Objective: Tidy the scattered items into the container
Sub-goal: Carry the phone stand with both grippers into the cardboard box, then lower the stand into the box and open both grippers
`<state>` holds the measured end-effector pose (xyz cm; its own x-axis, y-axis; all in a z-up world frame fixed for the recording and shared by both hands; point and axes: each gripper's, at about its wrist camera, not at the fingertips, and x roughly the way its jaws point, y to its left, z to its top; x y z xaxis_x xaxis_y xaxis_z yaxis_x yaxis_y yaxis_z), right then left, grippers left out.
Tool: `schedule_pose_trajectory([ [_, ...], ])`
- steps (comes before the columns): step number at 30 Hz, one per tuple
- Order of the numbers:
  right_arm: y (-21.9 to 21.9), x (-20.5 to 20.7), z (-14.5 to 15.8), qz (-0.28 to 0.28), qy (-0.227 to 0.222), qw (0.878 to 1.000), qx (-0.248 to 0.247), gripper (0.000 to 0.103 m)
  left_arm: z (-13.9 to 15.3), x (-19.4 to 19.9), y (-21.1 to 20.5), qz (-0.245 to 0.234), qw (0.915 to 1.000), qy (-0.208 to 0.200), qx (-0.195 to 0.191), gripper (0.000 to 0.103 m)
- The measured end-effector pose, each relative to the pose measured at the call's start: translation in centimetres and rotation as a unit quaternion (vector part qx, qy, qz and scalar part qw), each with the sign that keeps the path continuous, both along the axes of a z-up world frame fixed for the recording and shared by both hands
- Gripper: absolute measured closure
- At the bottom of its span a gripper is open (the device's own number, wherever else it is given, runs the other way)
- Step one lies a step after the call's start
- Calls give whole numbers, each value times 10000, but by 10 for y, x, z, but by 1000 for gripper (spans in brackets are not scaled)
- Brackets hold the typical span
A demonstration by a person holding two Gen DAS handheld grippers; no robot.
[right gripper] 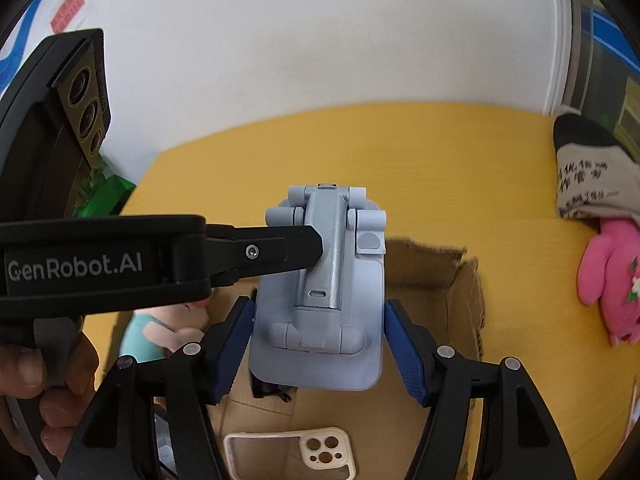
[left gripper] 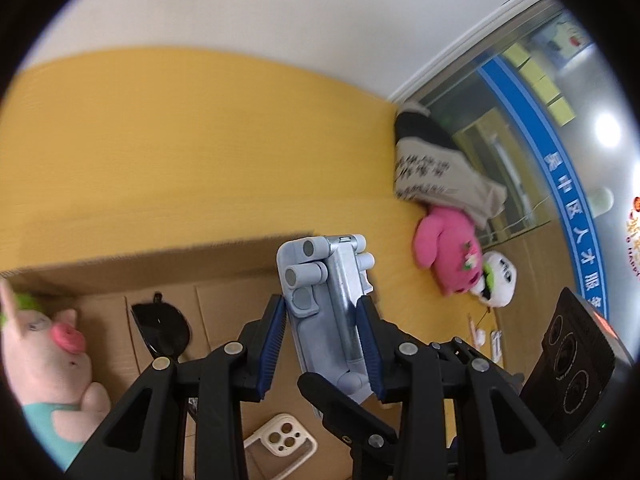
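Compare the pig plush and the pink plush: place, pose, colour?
Pig plush: pale pink with teal clothing, lying inside the cardboard box. Pink plush: bright pink, lying on the yellow table outside the box, against a panda toy. Both are soft toys lying down, neither gripped.

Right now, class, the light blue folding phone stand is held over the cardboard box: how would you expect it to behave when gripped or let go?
The phone stand looks stiff: hard plastic with a metal arm. Its hinges may let it fold or swing under uneven pressure. The smooth faces could slip, though the left gripper has ribbed fingers on it. Dropped into the cardboard box, it would probably land flat rather than roll.
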<state>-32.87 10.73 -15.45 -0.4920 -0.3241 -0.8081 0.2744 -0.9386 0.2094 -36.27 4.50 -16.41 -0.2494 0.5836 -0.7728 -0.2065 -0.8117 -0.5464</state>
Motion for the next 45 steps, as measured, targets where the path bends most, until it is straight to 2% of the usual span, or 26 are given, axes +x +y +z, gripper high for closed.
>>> schedule_pose_trajectory([
  [6, 4, -13, -65, -51, -586, 9980, 216, 32, -67, -12, 11, -38, 9987, -509, -70, 68],
  [11, 14, -26, -99, -206, -936, 9949, 321, 32, -101, -21, 23, -72, 9973, -725, -53, 68],
  [17, 24, -30, -120, -229, -1124, 9924, 452, 32, -123, -22, 34, -85, 9962, -868, -89, 68],
  [23, 32, -28, -130, -271, -1190, 9906, 611, 32, -130, -22, 43, -97, 9959, -880, -206, 68],
  [26, 32, -29, -130, -241, -1200, 9902, 668, 31, -123, -19, 45, -164, 9957, -814, -418, 68],
  [28, 34, -26, -125, -219, -1123, 9913, 653, 31, -109, -15, 38, -83, 9968, -619, -492, 68],
  [30, 37, -20, -114, -138, -955, 9933, 636, 27, -86, -7, 25, 108, 9982, -344, -486, 68],
  [32, 43, -10, -99, -84, -884, 9946, 539, 16, -55, 11, 6, 279, 9985, -64, -457, 68],
  [34, 51, 6, -80, -46, -771, 9957, 513, 13, -24, 39, -13, 340, 9977, 283, -507, 61],
  [36, 56, 33, -56, 188, -548, 9970, 511, 10, 2, 74, -36, 424, 9957, 501, -660, 44],
  [38, 60, 62, -40, 446, -450, 9967, 499, 6, 18, 115, -62, 513, 9929, 609, -887, 41],
  [39, 62, 63, -41, 516, -475, 9964, 485, 6, 22, 134, -73, 558, 9909, 624, -1054, 39],
  [41, 58, 100, -32, 603, -654, 9951, 431, 1, 24, 174, -99, 728, 9854, 507, -1455, 39],
  [43, 58, 130, -35, 584, -996, 9921, 494, 1, 26, 210, -124, 988, 9812, 305, -1627, 39],
  [45, 61, 155, -45, 494, -1332, 9883, 557, 1, 36, 241, -141, 1241, 9745, 355, -1834, 39],
])
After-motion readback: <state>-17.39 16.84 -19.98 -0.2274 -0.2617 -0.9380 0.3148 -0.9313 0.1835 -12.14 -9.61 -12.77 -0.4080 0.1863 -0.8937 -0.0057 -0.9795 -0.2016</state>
